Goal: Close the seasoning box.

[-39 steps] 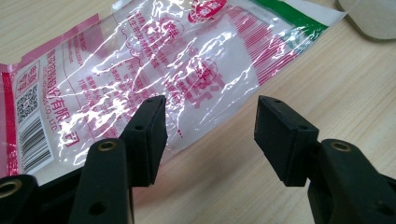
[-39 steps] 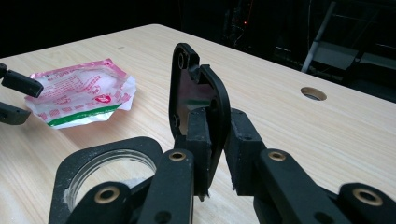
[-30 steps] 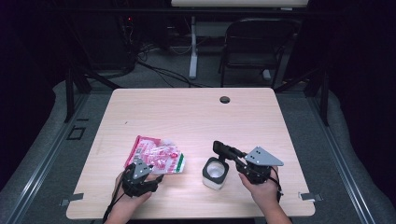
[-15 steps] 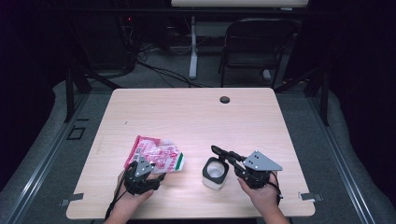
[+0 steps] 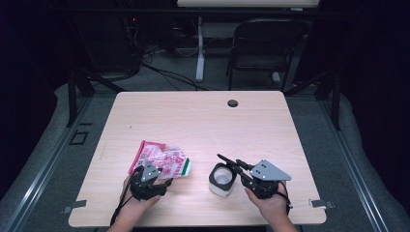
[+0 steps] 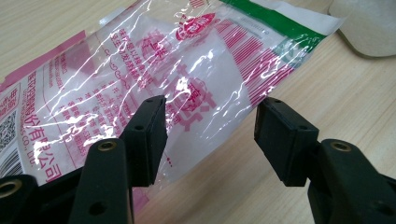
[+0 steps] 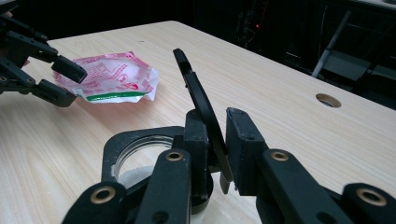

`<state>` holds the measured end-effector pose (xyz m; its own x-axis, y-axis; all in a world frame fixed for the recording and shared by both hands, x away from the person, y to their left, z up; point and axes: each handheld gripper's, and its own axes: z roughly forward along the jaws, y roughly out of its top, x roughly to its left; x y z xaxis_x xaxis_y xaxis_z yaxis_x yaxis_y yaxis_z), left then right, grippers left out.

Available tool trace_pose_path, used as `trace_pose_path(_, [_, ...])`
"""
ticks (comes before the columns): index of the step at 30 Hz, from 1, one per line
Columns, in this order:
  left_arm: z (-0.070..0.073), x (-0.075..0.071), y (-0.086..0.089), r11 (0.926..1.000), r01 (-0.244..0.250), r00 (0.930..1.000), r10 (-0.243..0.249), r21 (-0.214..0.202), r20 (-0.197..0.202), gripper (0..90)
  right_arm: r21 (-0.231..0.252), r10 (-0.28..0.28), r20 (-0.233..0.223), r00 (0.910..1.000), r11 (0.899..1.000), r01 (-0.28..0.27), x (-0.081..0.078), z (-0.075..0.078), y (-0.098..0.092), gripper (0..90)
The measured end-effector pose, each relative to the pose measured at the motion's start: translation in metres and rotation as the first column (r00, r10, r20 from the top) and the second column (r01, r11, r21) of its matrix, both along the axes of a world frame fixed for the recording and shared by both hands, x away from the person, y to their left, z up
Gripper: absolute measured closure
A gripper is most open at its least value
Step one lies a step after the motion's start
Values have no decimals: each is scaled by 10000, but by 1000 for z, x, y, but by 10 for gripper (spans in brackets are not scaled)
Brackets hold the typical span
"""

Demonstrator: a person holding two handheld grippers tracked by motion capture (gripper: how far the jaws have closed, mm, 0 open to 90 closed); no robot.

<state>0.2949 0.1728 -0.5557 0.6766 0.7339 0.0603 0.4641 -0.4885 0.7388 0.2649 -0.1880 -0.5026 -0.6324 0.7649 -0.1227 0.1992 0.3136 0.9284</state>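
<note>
step: lid removal from jar (image 5: 222,180) near table (image 5: 203,121) front edge. right gripper (image 7: 215,140) grasping black lid (image 7: 198,100), jaws just easing apart. left gripper (image 6: 208,135) released, straddling bag (image 6: 140,79). next: set lid down.

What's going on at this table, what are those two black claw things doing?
A person holds a claw in each hand. The left claw hangs open around the edge of a crinkly pink-and-white plastic packet lying on the table, not squeezing it. The right claw has a flat black lid, hinged and standing up from a small white container; the lid sits between its jaws, which have just been opening.
</note>
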Motion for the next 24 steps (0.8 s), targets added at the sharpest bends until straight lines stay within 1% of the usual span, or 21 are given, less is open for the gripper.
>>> trace_pose_path(8, [0,1,-1,10000,41,10000,-41,10,8,439,-6,109,-10,9999,9999,-109,-4,-1,2,771])
trace_pose_path(15, [1,2,0,9999,3,10000,-3,-111,16,439,59,277,-76,9996,9996,-276,-5,-2,3,745])
trace_pose_path(24, [2,3,-2,9999,44,10000,-44,-163,48,439,-99,588,-147,9982,9982,-589,-8,-4,5,698])
